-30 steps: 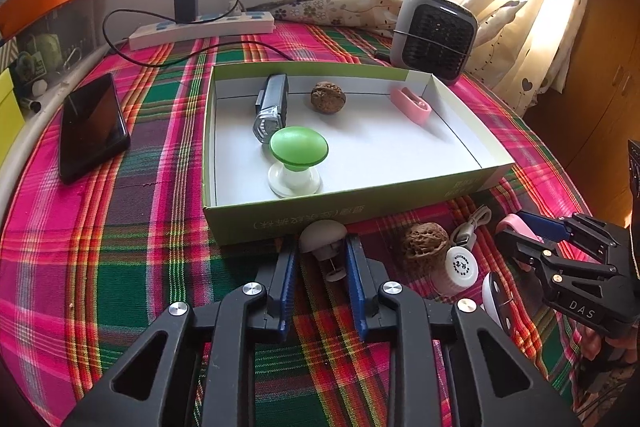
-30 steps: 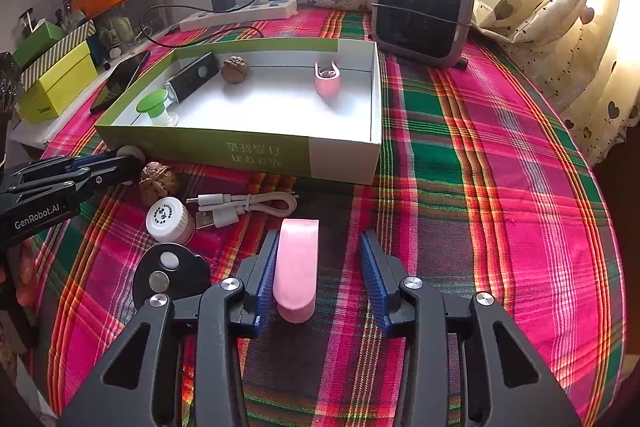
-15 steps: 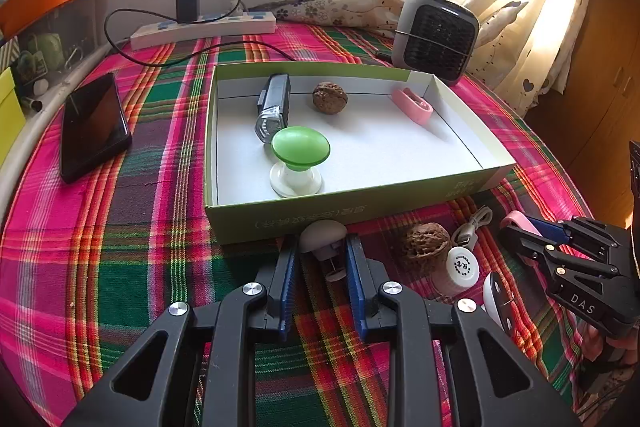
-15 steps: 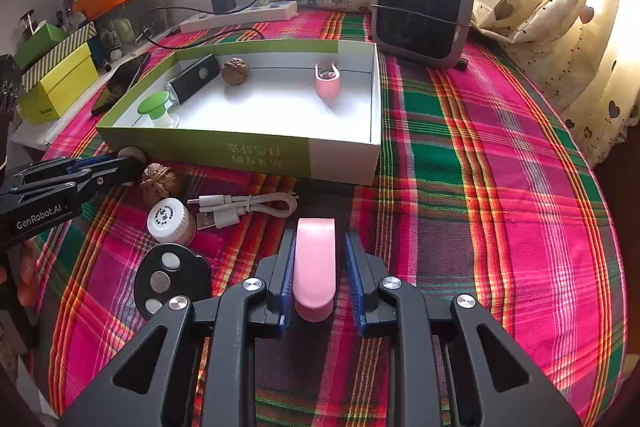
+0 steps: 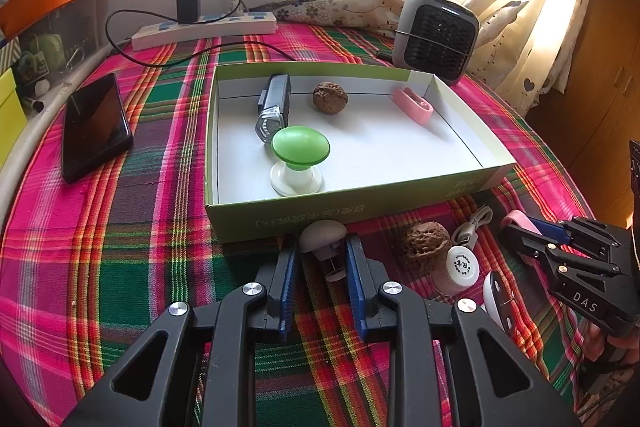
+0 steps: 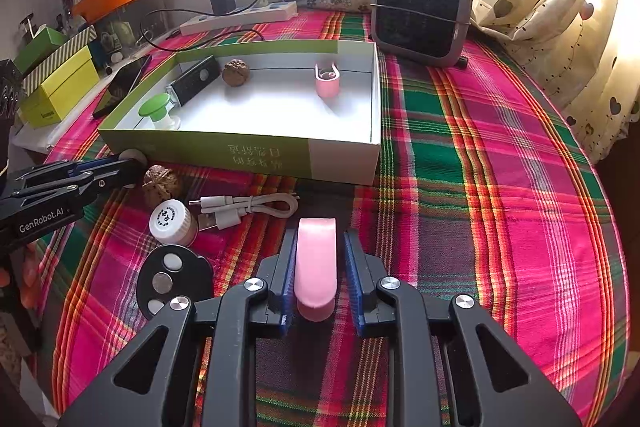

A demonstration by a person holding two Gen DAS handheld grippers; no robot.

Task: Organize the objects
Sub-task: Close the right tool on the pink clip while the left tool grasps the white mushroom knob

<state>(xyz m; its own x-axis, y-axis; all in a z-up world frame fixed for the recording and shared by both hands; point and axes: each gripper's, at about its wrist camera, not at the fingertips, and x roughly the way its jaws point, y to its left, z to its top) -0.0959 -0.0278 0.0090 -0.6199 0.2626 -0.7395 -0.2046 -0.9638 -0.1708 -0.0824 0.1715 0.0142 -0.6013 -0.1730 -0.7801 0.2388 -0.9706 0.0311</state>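
Ahead of both your claws sits the shallow green box (image 5: 352, 215), already holding a flashlight (image 5: 274, 107), a walnut (image 5: 329, 97), a pink clip (image 5: 413, 104) and a green-capped mushroom piece (image 5: 300, 159), so I judge the sorting roughly half done. Left outside on the plaid bench (image 6: 500, 187) are, largest first, the black disc with round buttons (image 6: 170, 279) to the left of your right claw, the white USB cable (image 6: 244, 207) just ahead-left of it, a white-capped bottle (image 6: 172, 223), a second walnut (image 6: 160, 183), and the two pieces you have in hand. Your left claw (image 5: 322, 259) is narrowed around the white mushroom piece (image 5: 322, 237), its pads against the stem, right at the box's near wall. Your right claw (image 6: 318, 267) is closed almost fully about a second pink clip (image 6: 316, 263), the left pad touching; whether the right pad touches I cannot tell. The near wall stands between each claw and the box floor, so I think both pieces need lifting over it. A heater (image 6: 420, 11) far ahead-right, a phone (image 5: 94, 127) and a power strip (image 5: 204, 27) far ahead-left lie outside the route.
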